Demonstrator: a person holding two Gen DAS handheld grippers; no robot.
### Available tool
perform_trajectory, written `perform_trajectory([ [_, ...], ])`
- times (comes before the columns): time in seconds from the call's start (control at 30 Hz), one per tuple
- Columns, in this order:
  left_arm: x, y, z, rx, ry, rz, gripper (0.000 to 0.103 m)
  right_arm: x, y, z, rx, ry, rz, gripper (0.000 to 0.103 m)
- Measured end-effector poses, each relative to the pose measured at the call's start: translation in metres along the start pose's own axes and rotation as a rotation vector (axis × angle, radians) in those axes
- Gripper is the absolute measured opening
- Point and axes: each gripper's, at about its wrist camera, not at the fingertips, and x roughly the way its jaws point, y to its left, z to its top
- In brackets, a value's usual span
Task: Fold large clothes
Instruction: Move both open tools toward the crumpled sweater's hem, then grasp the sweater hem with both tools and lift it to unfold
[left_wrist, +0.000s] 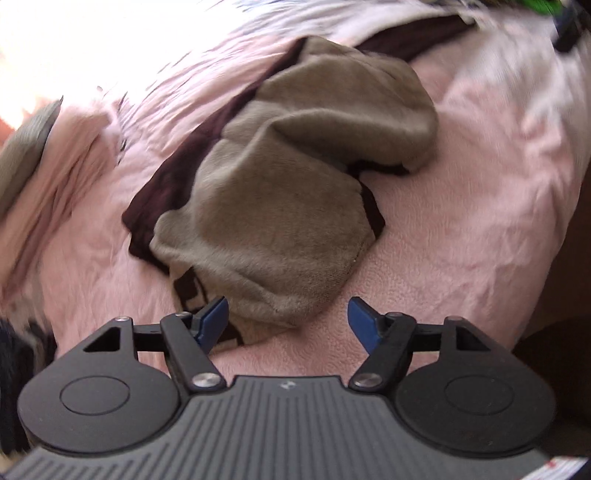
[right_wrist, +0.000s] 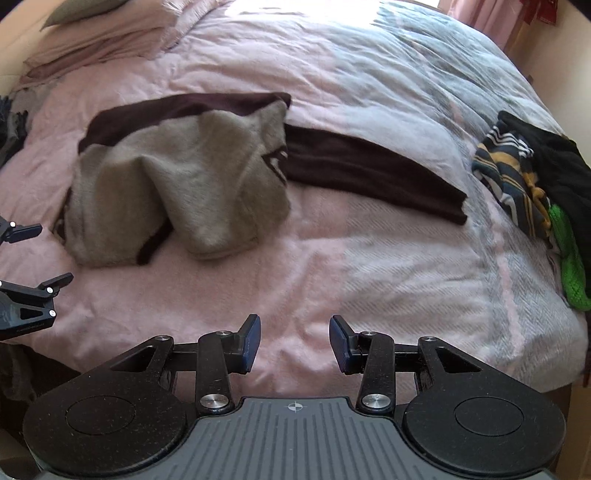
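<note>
A large plush garment (left_wrist: 280, 192), grey-brown on one side and dark maroon on the other, lies bunched on a pink bed cover (left_wrist: 461, 206). In the left wrist view my left gripper (left_wrist: 288, 325) hangs open just above the garment's near corner, nothing between its blue pads. From the right wrist view the same garment (right_wrist: 177, 184) sits at the centre left, with a dark maroon part (right_wrist: 373, 170) stretched out to the right. My right gripper (right_wrist: 294, 343) is open over bare bed cover, well short of the garment. The left gripper (right_wrist: 37, 254) shows at the left edge, open.
A heap of other clothes (right_wrist: 532, 184), striped, black and bright green, lies at the bed's right edge. Folded pink bedding (right_wrist: 96, 40) and a pillow are stacked at the far left. The pink and pale blue bed cover (right_wrist: 369, 266) spreads between them.
</note>
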Motion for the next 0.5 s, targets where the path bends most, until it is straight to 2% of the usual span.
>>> perform_trajectory([
  [0.07,0.017,-0.014,-0.004,0.112,-0.004,0.030,0.064,0.007,-0.005,0.001,-0.005,0.015,-0.020,0.038],
  [0.23,0.055,-0.040,-0.023,0.333,-0.052,0.120,0.062,0.022,-0.011,0.000,-0.059,-0.002,-0.049,0.038],
  [0.3,0.059,-0.044,-0.028,0.399,-0.089,0.148,0.053,0.031,-0.008,-0.001,-0.119,-0.015,-0.054,0.038],
  [0.37,0.064,-0.040,-0.033,0.451,-0.087,0.198,0.011,0.043,-0.003,-0.001,-0.222,-0.045,-0.066,0.038],
  [0.43,0.061,-0.021,-0.034,0.390,-0.093,0.212,0.009,0.056,0.009,-0.004,-0.371,-0.081,-0.094,0.038],
  [0.5,0.050,0.008,-0.031,0.254,-0.095,0.237,0.009,0.068,0.020,-0.008,-0.532,-0.132,-0.109,0.038],
])
